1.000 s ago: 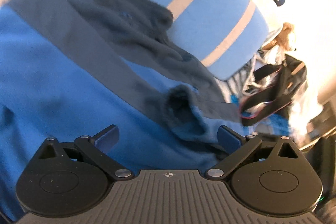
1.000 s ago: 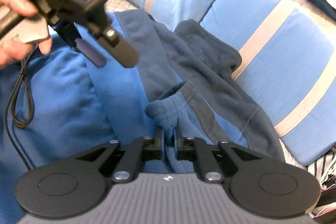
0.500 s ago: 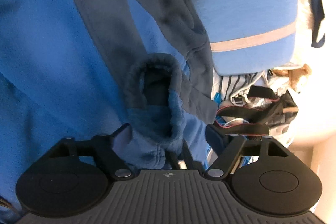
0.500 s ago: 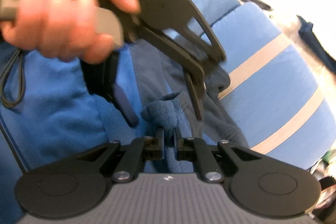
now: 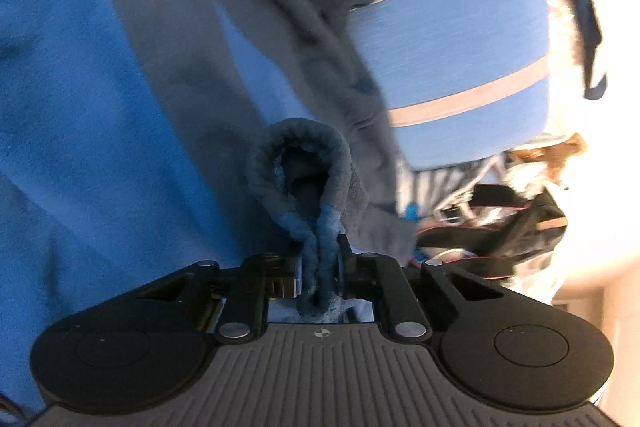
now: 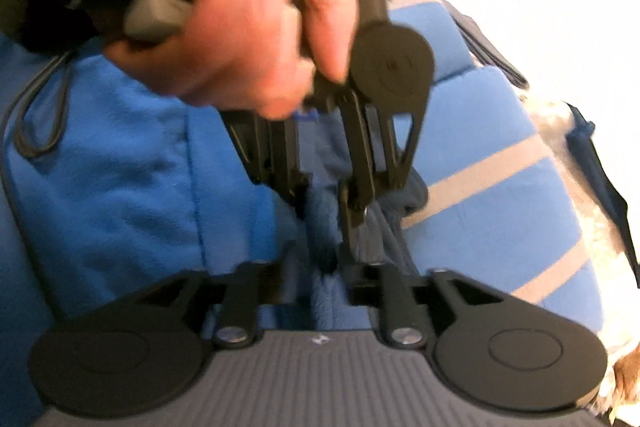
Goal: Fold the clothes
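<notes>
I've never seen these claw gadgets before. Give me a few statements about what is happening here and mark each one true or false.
1. The left claw is shut on the fleece cuff. True.
2. The garment is red. False: it is blue fleece with dark grey trim.
3. A bare hand holds the left claw's handle. True.
4. The right claw hangs wide open, away from the cloth. False: its fingers stand close together with blue fleece between them.
5. The cushion behind the garment is plain white. False: it is light blue with beige stripes.
</notes>
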A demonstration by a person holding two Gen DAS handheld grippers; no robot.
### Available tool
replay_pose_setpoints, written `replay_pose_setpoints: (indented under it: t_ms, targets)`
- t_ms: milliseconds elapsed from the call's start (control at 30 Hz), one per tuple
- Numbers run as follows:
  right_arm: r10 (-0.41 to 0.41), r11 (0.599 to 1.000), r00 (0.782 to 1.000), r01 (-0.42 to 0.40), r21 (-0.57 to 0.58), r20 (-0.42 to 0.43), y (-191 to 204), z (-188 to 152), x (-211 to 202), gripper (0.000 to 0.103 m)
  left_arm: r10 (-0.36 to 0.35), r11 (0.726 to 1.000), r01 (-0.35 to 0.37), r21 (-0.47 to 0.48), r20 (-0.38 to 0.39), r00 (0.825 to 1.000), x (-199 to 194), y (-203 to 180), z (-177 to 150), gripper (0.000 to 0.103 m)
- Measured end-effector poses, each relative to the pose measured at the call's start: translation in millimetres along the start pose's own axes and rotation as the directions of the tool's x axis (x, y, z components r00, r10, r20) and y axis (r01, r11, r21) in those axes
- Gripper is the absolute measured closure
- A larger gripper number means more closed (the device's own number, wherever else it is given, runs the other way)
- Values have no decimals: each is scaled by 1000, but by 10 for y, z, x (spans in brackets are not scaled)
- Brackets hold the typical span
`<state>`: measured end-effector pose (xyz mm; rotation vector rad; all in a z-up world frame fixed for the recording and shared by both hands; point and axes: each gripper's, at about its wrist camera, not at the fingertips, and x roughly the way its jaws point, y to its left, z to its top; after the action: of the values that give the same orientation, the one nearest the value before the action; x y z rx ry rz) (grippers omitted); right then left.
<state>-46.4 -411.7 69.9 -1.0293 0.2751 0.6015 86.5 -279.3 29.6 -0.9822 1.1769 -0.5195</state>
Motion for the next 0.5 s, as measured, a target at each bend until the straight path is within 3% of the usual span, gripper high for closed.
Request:
replay_pose_setpoints:
  t_ms: [33, 67, 300, 500]
  targets:
    - [-9, 1000, 1000, 9, 14, -4, -21, -9, -13, 31, -13, 1000, 13, 9, 6, 1000, -32, -38, 8, 89]
    - [-19, 999, 1000, 19, 27, 0, -45, -35, -23, 23, -27, 999, 26, 18, 13, 1000, -60, -89, 14, 89]
    - [-129, 987, 988, 136, 83, -85, -202, -302, 89, 18, -154, 985, 148, 87, 75, 985, -347, -492, 65, 89]
    - [-230, 942, 956, 266, 204, -184, -454, -591, 214, 10, -237, 966, 217, 142, 148, 960, -782, -729, 170, 89]
